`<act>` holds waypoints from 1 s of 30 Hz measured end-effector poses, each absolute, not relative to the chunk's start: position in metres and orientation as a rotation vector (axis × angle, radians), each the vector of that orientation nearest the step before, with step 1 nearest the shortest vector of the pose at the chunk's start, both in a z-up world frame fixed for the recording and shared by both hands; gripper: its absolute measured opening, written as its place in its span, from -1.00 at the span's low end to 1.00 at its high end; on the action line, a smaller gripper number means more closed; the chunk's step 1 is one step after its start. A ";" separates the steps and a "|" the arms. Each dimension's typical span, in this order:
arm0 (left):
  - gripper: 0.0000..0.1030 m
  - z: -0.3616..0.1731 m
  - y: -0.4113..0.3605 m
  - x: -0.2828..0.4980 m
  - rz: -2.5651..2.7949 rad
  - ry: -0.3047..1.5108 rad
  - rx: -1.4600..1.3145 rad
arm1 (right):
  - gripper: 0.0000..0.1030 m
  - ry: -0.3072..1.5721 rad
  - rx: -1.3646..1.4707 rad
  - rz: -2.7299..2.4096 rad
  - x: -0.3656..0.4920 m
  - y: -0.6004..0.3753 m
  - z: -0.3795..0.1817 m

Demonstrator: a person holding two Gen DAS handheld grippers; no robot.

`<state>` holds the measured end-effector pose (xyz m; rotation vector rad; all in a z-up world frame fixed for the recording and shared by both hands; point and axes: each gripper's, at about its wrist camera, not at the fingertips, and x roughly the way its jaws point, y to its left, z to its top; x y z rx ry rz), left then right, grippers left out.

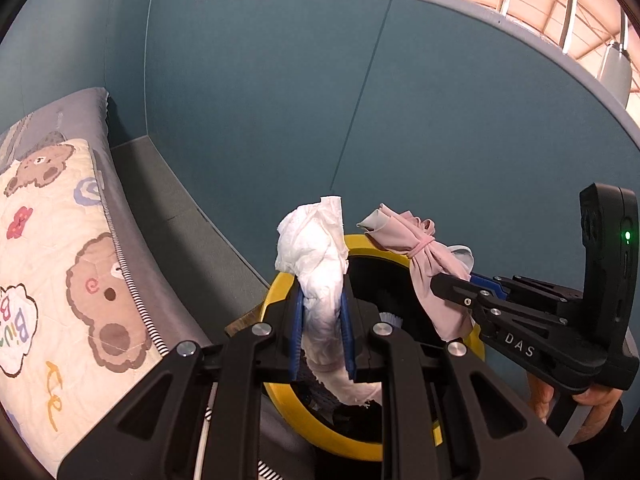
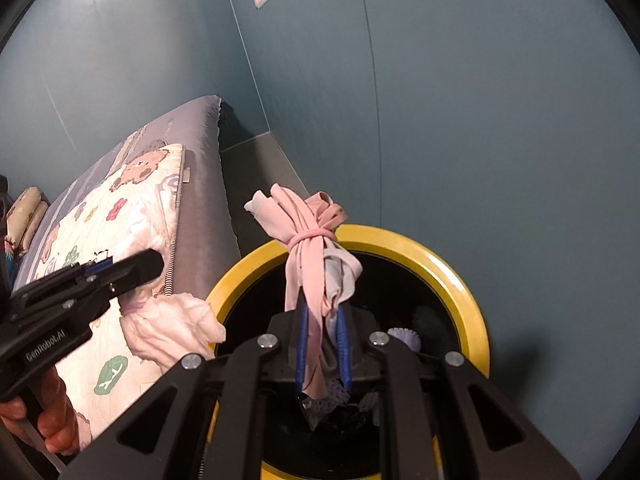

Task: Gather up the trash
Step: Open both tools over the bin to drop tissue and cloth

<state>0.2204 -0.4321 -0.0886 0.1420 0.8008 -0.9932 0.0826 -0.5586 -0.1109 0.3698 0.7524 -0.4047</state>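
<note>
Tissue (image 1: 316, 256), white and crumpled, is clamped between the blue pads of the left gripper (image 1: 323, 332), which hangs over the yellow-rimmed bin (image 1: 280, 292). Beside it, the right gripper (image 2: 323, 344) is clamped on a pink cloth bundle (image 2: 310, 248) tied with a pink band, held above the bin's dark opening. Purple scraps (image 2: 404, 338) lie inside the bin. The bin stands on grey floor (image 1: 168, 200) against a blue wall (image 1: 440, 120), just beside a bed (image 1: 52, 240) with a bear-print quilt. A hand (image 2: 44, 416) grips the left tool's handle.
</note>
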 end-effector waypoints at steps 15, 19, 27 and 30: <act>-0.63 -0.111 -0.449 0.232 -0.997 0.910 0.127 | -0.59 0.760 0.430 -0.449 0.083 -0.577 -0.115; -0.20 -0.110 -0.444 0.233 -0.990 0.907 0.115 | -0.44 0.749 0.428 -0.465 0.075 -0.579 -0.110; 0.14 -0.111 -0.433 0.235 -0.972 0.907 0.088 | -0.35 0.742 0.444 -0.478 0.061 -0.578 -0.108; 0.14 -0.110 -0.424 0.236 -0.955 0.904 0.076 | -0.35 0.743 0.443 -0.468 0.059 -0.574 -0.108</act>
